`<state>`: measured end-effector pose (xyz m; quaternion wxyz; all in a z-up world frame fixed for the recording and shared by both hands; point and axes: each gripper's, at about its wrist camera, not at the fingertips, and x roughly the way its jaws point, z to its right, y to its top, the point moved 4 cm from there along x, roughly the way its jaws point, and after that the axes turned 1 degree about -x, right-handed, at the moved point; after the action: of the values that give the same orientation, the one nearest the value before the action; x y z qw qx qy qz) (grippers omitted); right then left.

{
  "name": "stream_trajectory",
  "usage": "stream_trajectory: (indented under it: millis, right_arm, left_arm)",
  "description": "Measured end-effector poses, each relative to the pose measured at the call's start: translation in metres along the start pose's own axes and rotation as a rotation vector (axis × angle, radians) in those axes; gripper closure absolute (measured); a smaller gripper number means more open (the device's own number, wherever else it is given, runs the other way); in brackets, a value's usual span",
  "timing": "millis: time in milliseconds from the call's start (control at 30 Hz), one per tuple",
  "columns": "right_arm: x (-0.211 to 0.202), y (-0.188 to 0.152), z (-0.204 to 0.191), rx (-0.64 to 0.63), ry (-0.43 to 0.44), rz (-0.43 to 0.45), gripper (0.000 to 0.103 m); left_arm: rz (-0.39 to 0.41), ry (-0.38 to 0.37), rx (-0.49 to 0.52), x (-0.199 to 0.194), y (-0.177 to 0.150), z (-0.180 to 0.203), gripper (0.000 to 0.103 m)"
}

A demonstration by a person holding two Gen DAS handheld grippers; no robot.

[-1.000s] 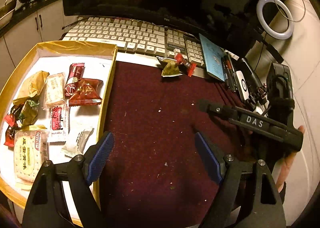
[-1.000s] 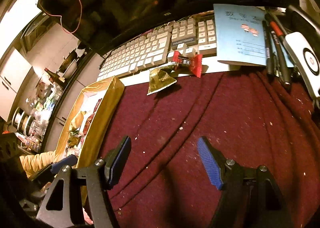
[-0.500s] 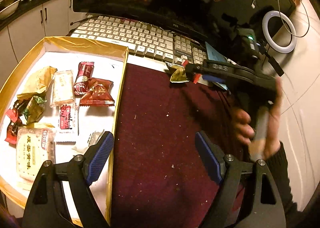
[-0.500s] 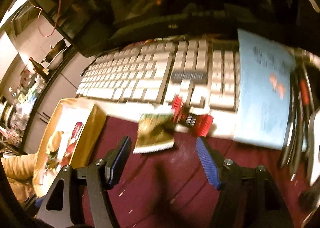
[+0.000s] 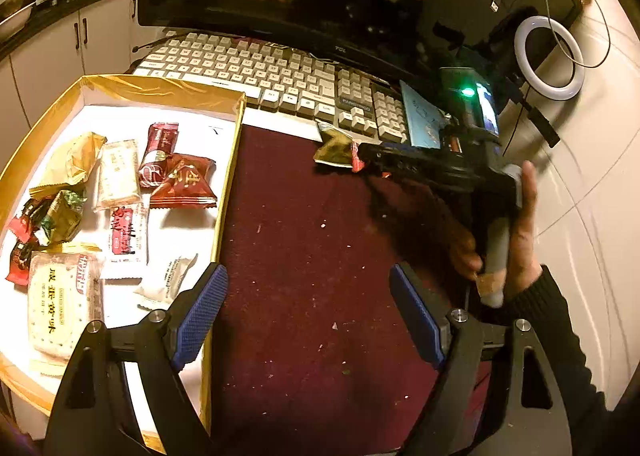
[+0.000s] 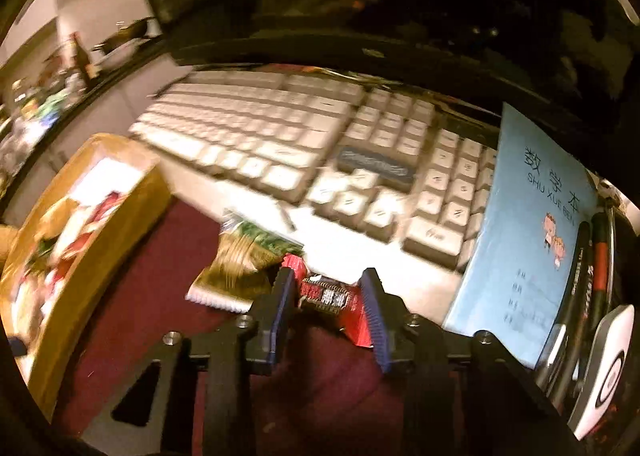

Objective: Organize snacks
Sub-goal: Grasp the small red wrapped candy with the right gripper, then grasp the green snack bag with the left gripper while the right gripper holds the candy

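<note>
Nearest the left camera, the left gripper hung with its fingers spread wide and nothing between them, over the dark red cloth covering the surface, just beside the right wall of the gold-edged box. Inside that box lay the wrapped snacks already gathered.

Farther out, near the front edge of the keyboard, the right gripper had its fingers narrowed around a small red snack packet. The fingers bracketed it on both sides, but motion blur left it unclear whether they were pressing it yet. A green-gold packet lay touching it on the left, and a blue exercise book stood near on the right.

The likely trouble was a shallow pinch: the slick, flat wrapper could slip free on lifting, or the left finger could snag the green-gold packet and drag it along. Pressing lower might also bunch the cloth into the grip.
</note>
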<state>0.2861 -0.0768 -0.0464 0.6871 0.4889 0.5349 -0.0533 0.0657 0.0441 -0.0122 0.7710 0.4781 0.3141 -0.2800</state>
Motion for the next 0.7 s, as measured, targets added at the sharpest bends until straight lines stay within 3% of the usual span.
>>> stream_trajectory:
  millis: [200, 400, 567, 633, 700]
  right_arm:
    - [-0.007, -0.007, 0.007, 0.052, -0.003, -0.010, 0.073]
    - [-0.001, -0.019, 0.006, 0.144, 0.088, -0.045, 0.066]
    - [0.000, -0.028, 0.002, 0.141, 0.097, -0.026, 0.071]
    - [0.000, -0.028, 0.003, 0.162, 0.140, -0.017, 0.082]
    - [0.004, -0.029, 0.007, 0.205, 0.184, -0.014, 0.079]
  left_arm:
    - [-0.008, -0.004, 0.015, 0.003, -0.002, 0.007, 0.020]
    - [-0.010, 0.005, 0.009, 0.004, -0.003, 0.006, 0.020]
    - [-0.016, 0.009, 0.013, 0.009, -0.003, 0.012, 0.020]
    - [-0.021, 0.007, 0.020, 0.010, -0.005, 0.015, 0.020]
    - [-0.025, 0.011, 0.027, 0.012, -0.006, 0.016, 0.020]
